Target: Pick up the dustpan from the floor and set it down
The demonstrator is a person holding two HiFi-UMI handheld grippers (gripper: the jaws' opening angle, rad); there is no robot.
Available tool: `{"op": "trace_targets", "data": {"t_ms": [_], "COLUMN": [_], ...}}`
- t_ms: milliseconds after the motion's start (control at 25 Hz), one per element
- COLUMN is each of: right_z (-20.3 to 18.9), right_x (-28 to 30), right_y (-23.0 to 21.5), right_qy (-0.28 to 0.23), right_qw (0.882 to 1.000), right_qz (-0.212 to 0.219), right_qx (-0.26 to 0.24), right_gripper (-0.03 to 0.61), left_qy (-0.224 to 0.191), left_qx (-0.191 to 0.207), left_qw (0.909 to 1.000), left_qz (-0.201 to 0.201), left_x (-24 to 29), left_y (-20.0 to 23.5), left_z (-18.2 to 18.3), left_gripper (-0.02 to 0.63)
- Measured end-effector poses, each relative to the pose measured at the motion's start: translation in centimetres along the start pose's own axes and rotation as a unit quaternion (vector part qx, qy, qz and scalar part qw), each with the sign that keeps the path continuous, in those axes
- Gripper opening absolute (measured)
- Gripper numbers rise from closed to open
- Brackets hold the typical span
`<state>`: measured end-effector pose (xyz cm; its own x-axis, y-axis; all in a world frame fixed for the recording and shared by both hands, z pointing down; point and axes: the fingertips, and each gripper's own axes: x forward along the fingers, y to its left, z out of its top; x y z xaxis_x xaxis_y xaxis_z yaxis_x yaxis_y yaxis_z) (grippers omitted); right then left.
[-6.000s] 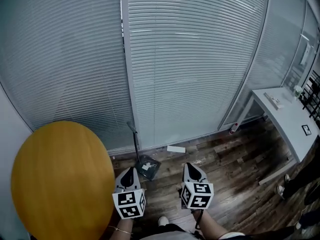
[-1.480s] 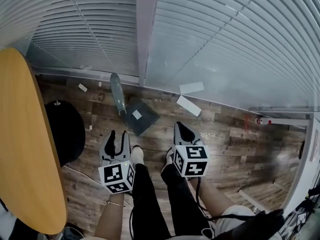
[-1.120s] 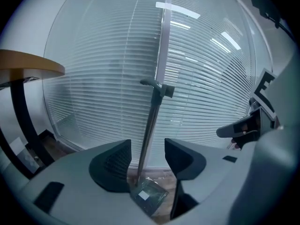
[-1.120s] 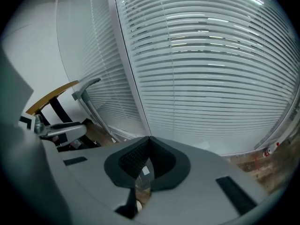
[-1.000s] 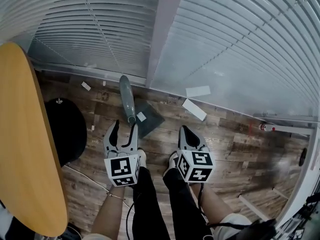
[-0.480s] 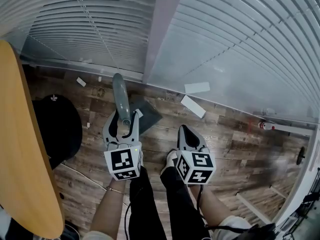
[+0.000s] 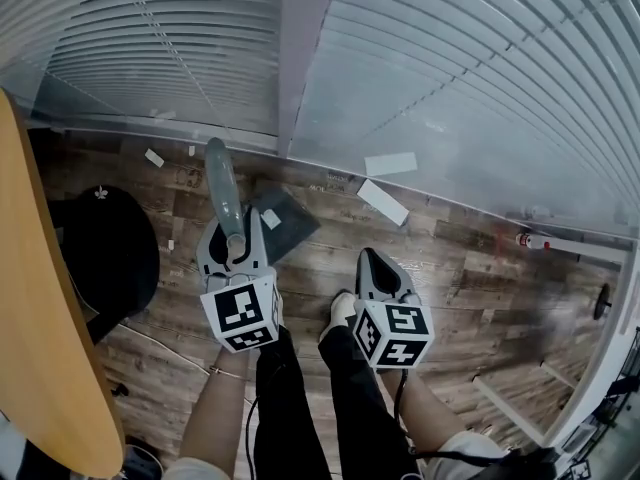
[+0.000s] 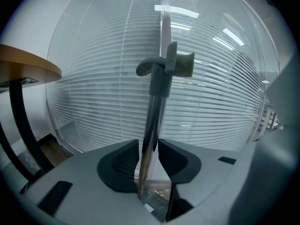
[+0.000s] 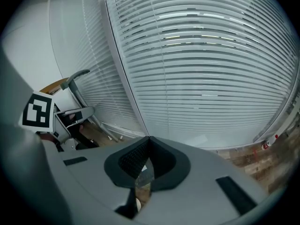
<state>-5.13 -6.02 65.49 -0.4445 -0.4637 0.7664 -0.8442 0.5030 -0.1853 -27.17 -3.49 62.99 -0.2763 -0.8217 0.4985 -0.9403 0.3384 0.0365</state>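
Head view: the left claw [image 7: 232,251] is holding the dustpan [image 7: 292,230] by its upright handle [image 7: 224,193], the pan resting on the floor [image 7: 470,278].

Left gripper view: its jaws, having just been closing, are clamping the handle, probably for lifting.

Right gripper view: the right claw [image 9: 147,142] is sitting shut, empty.
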Motion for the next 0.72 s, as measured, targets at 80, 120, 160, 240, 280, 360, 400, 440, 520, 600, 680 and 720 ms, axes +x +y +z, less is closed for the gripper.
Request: {"op": "trace_targets", "data": {"t_ms": [80, 120, 160, 240, 280, 360, 400, 440, 520, 600, 680, 720], "right_z": [-0.2, -0.3, -0.4, -0.5, -0.5, -0.7, -0.7, -0.7, -0.5, -0.3, -0.1, 0.0], "right_x": [-0.1, -0.2, -0.3, -0.4, -0.4, -0.4, -0.5, -0.6, -0.7, -0.9, -1.1, -1.1], "right_y": [-0.2, -0.3, -0.5, -0.6, -0.7, -0.8, -0.8, -0.8, -0.9, -1.2, -1.7, -1.9], "right_qy": [0.001, 0.001, 0.002, 0.001, 0.001, -0.001, -0.002, -0.004, -0.007, -0.011, -0.014, -0.016], "right_qw": [1.000, 1.000, 1.000, 1.000, 1.000, 1.000, 1.000, 1.000, 1.000, 1.000, 0.999, 0.999], "right_qz": [-0.001, -0.001, -0.001, -0.002, -0.002, -0.004, -0.004, -0.005, -0.006, -0.008, -0.013, -0.016], "right_qx": [0.002, 0.004, 0.006, 0.011, 0.013, 0.016, 0.018, 0.020, 0.023, 0.025, 0.027, 0.028], "right_gripper": [0.032, 0.032, 0.032, 0.032, 0.032, 0.032, 0.032, 0.032, 0.032, 0.032, 0.032, 0.032], "left_qy": [-0.002, -0.002, -0.003, -0.002, -0.001, 0.003, 0.005, 0.006, 0.007, 0.007, 0.010, 0.011], "left_qx": [-0.004, -0.006, -0.005, 0.004, 0.011, 0.021, 0.022, 0.022, 0.020, 0.016, 0.016, 0.017], "left_qw": [1.0000, 1.0000, 1.0000, 0.9999, 0.9998, 0.9997, 0.9997, 0.9997, 0.9998, 0.9998, 0.9998, 0.9997], "left_qz": [0.003, 0.005, 0.008, 0.014, 0.016, 0.014, 0.011, 0.009, 0.005, 0.001, -0.007, -0.011], "left_x": [0.1, 0.1, 0.1, 0.2, 0.2, 0.2, 0.2, 0.2, 0.0, -0.2, -0.4, -0.5], "left_y": [0.0, 0.0, -0.1, -0.1, -0.1, -0.2, -0.2, -0.2, 0.0, -0.1, -0.4, -0.6], "left_z": [0.0, 0.1, 0.1, 0.2, 0.2, 0.1, 0.0, 0.0, 0.0, 0.0, 0.0, 0.0], "left_gripper": [0.140, 0.137, 0.130, 0.107, 0.103, 0.098, 0.098, 0.098, 0.098, 0.097, 0.097, 0.097]}}
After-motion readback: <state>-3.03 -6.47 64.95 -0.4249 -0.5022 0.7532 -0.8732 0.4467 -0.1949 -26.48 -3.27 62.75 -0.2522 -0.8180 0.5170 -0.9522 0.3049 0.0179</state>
